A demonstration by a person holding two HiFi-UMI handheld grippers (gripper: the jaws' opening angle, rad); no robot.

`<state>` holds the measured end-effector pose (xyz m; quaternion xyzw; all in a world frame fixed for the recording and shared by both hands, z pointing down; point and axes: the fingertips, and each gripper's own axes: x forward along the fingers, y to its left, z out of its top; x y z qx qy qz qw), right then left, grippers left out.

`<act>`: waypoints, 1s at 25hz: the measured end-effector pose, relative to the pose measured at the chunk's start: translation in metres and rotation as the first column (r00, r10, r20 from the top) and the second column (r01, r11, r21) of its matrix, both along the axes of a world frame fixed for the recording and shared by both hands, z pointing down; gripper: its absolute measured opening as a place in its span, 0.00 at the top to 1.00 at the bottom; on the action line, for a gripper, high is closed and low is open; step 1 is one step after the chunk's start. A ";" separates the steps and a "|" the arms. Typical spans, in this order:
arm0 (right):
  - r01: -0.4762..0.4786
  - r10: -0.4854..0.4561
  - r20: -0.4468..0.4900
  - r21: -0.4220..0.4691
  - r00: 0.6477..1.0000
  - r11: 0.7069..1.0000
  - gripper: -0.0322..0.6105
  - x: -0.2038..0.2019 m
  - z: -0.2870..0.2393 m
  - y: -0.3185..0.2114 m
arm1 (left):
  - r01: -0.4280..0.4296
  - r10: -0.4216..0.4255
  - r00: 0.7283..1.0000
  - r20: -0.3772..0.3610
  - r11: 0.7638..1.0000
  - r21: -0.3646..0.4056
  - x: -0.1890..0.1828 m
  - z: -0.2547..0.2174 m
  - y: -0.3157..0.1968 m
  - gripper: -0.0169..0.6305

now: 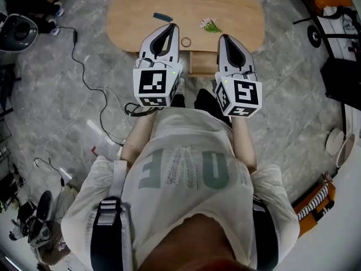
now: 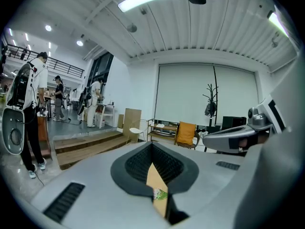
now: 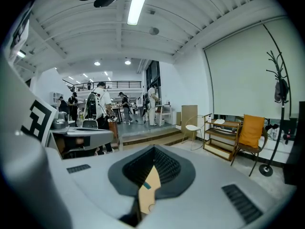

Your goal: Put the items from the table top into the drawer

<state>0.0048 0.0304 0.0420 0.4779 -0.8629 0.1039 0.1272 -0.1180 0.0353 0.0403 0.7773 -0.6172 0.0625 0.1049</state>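
Much of the drawer (image 1: 203, 62) is masked: only a wooden block shows under the near edge of the table (image 1: 130, 16), wedged between the two grippers, and how far out of the table it stands cannot be told. The left gripper (image 1: 170, 29) has its jaws pressed together with nothing pinched. Its own view gives only a thin slit between the black pads, through which a sliver of the table top and a scrap of green and white appear. The right gripper (image 1: 225, 39) is likewise closed and empty, and its slit shows a strip of the table with a teal fleck and a faint circle. From the head view both grippers point toward the table side by side, their tips over its near edge. Whether they touch the table cannot be made out from above. A short dark teal item (image 1: 163, 17), too small to identify, lies on the table just beyond the left gripper's tip. A small ring (image 1: 185, 41) lies close to the table's near edge, just to the right of that tip and between the two grippers. A flower sprig (image 1: 210, 25) lies nearer the table's middle, ahead of the right gripper and a little to its left. None of the three is touched. The person's torso (image 1: 186, 174) fills the lower frame and hides the floor on the near side of the table.
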 end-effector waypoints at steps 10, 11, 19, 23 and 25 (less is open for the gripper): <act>0.119 -0.119 0.029 0.006 0.992 0.993 0.94 -0.005 0.001 -0.025 | 0.095 -0.095 0.995 0.018 0.995 0.012 -0.005 -0.002 -0.020 0.96; 0.131 -0.131 0.029 0.001 0.991 0.991 0.94 -0.005 0.005 -0.027 | 0.096 -0.097 0.995 0.025 0.995 0.011 -0.005 0.001 -0.022 0.96; 0.276 -0.280 -0.021 -0.118 0.960 0.954 0.94 -0.040 0.121 -0.051 | 0.154 -0.154 0.988 -0.026 0.988 -0.009 -0.028 0.078 -0.045 0.96; 0.379 -0.394 -0.051 -0.184 0.918 0.907 0.64 -0.066 0.214 -0.046 | 0.200 -0.200 0.980 0.010 0.979 -0.039 -0.039 0.154 -0.043 0.96; 0.415 -0.447 -0.099 -0.242 0.889 0.877 0.52 -0.077 0.277 -0.046 | 0.231 -0.231 0.973 0.009 0.970 -0.074 -0.043 0.196 -0.041 0.96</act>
